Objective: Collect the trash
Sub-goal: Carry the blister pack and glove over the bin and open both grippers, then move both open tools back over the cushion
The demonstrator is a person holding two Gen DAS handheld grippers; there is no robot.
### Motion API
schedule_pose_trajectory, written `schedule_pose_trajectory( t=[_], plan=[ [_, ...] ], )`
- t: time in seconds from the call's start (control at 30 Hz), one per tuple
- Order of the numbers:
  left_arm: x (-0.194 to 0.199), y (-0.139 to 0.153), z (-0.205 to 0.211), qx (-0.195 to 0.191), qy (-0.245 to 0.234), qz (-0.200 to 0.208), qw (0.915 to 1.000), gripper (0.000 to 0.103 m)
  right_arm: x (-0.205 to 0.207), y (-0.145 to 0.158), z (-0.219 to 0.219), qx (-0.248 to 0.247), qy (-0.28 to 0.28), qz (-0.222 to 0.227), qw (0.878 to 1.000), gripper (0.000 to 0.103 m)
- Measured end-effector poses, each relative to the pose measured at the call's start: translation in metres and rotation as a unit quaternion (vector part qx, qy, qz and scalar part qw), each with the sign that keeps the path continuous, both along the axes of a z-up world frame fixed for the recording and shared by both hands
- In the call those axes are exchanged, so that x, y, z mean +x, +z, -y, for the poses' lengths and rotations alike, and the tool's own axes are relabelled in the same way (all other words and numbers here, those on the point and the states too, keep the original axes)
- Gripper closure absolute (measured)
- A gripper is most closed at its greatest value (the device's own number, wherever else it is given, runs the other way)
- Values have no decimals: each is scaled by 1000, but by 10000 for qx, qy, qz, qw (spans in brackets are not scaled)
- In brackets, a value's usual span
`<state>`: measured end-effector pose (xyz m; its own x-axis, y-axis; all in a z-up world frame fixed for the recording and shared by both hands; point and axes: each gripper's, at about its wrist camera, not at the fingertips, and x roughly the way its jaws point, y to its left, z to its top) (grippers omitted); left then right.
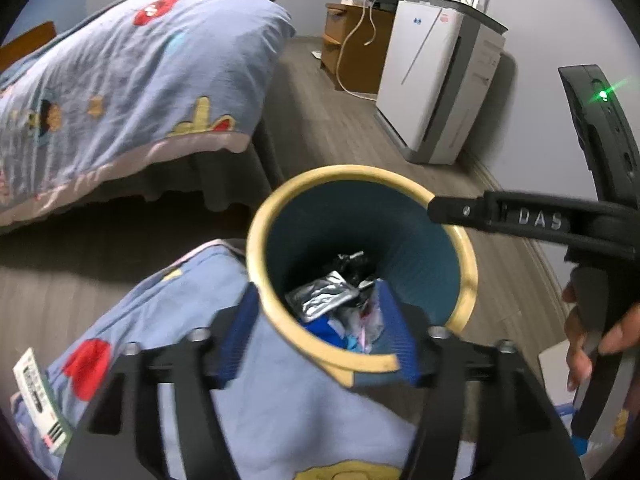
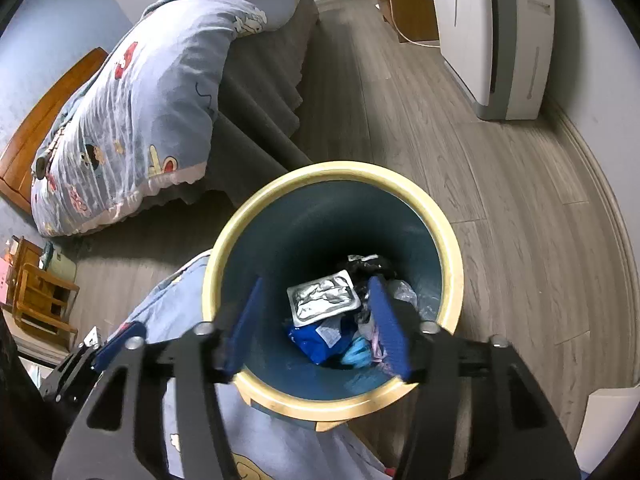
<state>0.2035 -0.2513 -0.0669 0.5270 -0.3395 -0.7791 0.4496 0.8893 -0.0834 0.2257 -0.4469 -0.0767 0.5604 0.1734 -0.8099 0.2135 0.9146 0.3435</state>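
Note:
A round bin with a yellow rim (image 1: 348, 173) and a teal inside stands on the wood floor. It holds trash: a crumpled silver foil pouch (image 1: 320, 296), a blue wrapper (image 1: 322, 327) and dark scraps. My left gripper (image 1: 320, 334) hangs open over the bin's near rim, nothing between its blue pads. In the right wrist view the same bin rim (image 2: 332, 170) sits below my right gripper (image 2: 317, 328), which is open and empty above the foil pouch (image 2: 322, 296) and blue wrapper (image 2: 316, 342). The right gripper's black finger (image 1: 460, 214) reaches over the bin's far right rim, held by a hand (image 1: 580, 332).
A bed with a blue cartoon quilt (image 1: 120, 80) lies to the left. More blue quilt fabric (image 1: 260, 408) lies against the bin's near side. A white appliance (image 1: 432, 80) and a wooden nightstand (image 1: 352, 52) stand by the far wall. A wooden stool (image 2: 40, 300) stands at left.

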Motion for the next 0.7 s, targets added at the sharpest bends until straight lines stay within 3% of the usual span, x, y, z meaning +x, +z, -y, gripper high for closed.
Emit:
schedule_pose_trajectory(
  t=[0.13,0.2,0.4,0.7],
  plan=[
    [-10,9,-22,60,175,118,9998,13,-1,8,-6,8,26,150,9999,12],
    [-16,14,-33,134,280,177,9994,11,-2,13,-9,-7,51,231,9997,6],
    [-36,28,-77,271,521,247,9980,10,-3,26,-32,-212,260,318,9989,6],
    [-68,60,-177,492,1149,533,9907,8,-2,39,-87,-531,805,461,9943,6]
  ],
)
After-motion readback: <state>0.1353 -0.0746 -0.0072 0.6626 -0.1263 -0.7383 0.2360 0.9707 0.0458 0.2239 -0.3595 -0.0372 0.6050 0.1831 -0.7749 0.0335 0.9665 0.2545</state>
